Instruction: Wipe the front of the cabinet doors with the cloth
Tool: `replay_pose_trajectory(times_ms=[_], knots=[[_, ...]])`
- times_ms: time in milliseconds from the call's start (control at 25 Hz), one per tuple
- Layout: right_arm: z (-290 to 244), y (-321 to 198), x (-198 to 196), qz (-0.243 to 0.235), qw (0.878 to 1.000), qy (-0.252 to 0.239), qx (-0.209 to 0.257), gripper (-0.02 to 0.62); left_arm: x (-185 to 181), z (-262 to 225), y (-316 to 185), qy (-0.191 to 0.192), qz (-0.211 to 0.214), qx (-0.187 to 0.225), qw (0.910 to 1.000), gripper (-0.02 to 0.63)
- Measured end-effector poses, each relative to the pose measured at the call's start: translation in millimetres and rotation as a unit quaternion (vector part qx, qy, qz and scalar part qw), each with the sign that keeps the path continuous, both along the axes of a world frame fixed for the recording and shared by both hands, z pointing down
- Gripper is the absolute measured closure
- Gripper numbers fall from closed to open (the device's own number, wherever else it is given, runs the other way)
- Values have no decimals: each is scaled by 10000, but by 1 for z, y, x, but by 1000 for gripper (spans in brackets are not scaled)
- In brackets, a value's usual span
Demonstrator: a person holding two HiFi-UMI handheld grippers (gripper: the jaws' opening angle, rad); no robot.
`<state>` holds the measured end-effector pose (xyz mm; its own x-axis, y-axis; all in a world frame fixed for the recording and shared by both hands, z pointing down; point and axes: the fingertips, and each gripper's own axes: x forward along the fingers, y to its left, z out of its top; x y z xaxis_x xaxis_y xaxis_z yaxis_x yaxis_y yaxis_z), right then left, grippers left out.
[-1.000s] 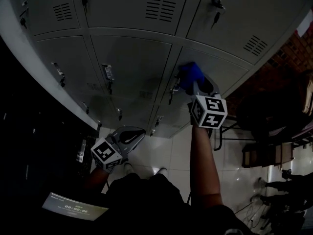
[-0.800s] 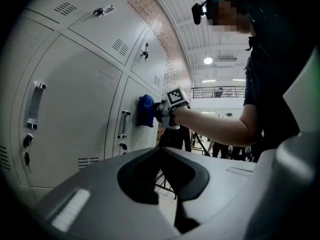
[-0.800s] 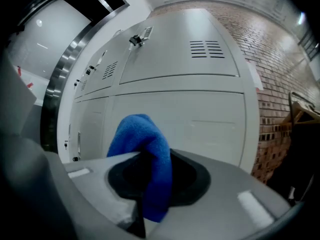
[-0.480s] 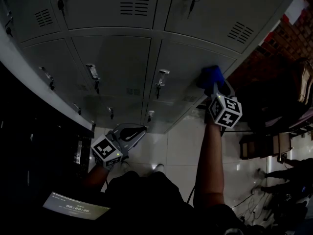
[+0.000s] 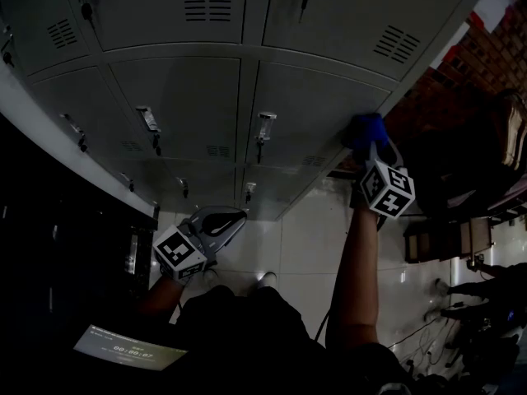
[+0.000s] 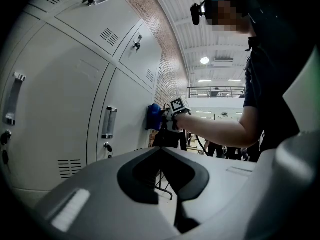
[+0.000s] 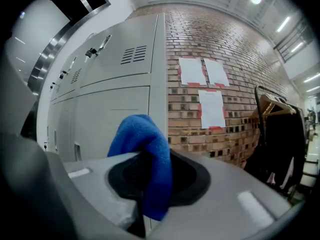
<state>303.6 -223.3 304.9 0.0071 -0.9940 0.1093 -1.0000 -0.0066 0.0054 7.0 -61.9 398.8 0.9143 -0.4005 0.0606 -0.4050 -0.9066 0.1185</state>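
Note:
A blue cloth [image 5: 366,129] is pinched in my right gripper [image 5: 372,148], which is shut on it and presses it against the right edge of a grey cabinet door [image 5: 317,113]. In the right gripper view the cloth [image 7: 145,156] bulges out between the jaws, with the door [image 7: 112,116] behind it. My left gripper [image 5: 216,223] hangs low, away from the doors, shut with nothing in it. The left gripper view shows the cloth [image 6: 154,116] and the right gripper [image 6: 165,115] flat against the door front [image 6: 127,114].
Rows of grey locker doors with handles [image 5: 263,127] and vents [image 5: 207,3] fill the upper frame. A brick wall [image 7: 220,84] with paper sheets [image 7: 211,108] stands to the right. Chairs and a metal frame [image 5: 436,249] crowd the tiled floor [image 5: 305,245] at the right.
My right gripper has slid the cloth rightward across the door, from beside its handle to its right edge. The left gripper has stayed low.

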Motion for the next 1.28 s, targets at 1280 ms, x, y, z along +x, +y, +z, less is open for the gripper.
replay_pose_trajectory(times_ms=[1280], knots=[[55, -30, -234, -1830, 9816, 195, -518, 523, -60, 2, -2, 31, -387, -24, 9992, 603]])
